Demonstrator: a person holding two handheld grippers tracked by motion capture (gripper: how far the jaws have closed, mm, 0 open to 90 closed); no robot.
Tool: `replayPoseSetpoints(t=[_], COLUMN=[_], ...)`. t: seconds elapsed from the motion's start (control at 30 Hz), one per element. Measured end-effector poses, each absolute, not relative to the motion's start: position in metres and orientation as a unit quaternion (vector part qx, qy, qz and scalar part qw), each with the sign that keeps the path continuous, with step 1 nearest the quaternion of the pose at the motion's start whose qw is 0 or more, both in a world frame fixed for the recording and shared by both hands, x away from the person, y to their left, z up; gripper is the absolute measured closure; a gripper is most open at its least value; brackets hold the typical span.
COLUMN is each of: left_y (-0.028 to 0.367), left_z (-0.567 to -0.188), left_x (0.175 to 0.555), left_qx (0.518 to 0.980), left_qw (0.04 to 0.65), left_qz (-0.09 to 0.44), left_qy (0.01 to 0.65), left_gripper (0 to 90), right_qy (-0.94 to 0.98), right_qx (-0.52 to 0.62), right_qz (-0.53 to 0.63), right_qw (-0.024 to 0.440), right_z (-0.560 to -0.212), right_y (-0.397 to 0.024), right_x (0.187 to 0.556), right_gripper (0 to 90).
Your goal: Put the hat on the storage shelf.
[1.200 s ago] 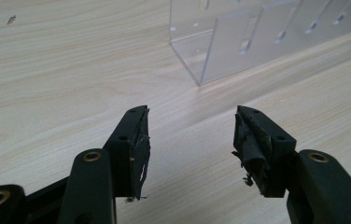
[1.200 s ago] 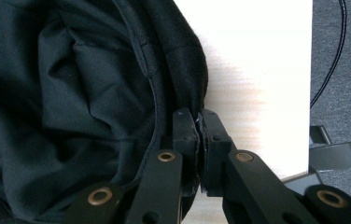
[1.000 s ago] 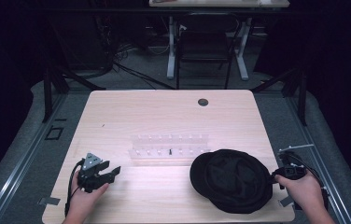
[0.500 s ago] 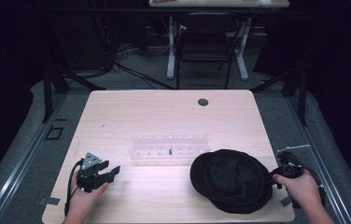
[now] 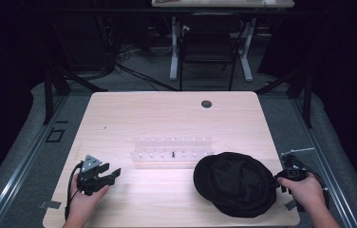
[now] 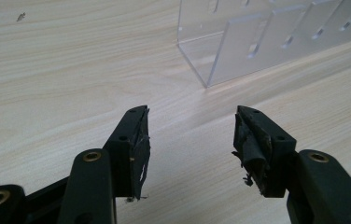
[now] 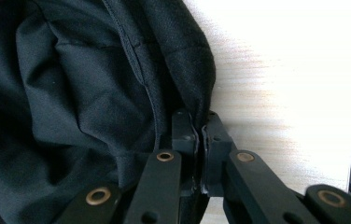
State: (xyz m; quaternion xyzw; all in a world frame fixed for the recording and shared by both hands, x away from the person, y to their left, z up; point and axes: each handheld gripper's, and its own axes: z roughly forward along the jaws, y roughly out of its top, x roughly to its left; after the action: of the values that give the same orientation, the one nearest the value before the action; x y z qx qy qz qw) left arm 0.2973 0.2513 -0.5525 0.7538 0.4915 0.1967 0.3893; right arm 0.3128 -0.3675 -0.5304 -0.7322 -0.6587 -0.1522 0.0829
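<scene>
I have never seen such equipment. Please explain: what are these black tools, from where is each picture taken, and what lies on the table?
A person sits at a wooden table and holds a two-jaw gripper in each hand. The high view looks down from above. The other two views come from small cameras riding on each gripper. The left gripper is open, with nothing between its jaws, and points toward a clear plastic rack. The right gripper is shut on the edge of a black cloth, which lies on the table beside the rack.

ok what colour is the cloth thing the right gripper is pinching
Black all over, a plain round fabric cap with stitched seams and no visible pattern, clearest in the right gripper view.
</scene>
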Motion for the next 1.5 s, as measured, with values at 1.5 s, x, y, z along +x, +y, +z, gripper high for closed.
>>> replayPoseSetpoints(t=[1.5], left_y=[0.251], left_z=[-0.554], left_x=[0.297], left_qx=[0.756], left_qw=[0.386], left_qz=[0.194], left_qy=[0.491], left_gripper=[45.2], right_qy=[-0.663], right_qx=[-0.714], right_qz=[-0.203], right_qw=[0.096], right_z=[-0.454], right_y=[-0.349], right_x=[0.304], right_gripper=[88.3])
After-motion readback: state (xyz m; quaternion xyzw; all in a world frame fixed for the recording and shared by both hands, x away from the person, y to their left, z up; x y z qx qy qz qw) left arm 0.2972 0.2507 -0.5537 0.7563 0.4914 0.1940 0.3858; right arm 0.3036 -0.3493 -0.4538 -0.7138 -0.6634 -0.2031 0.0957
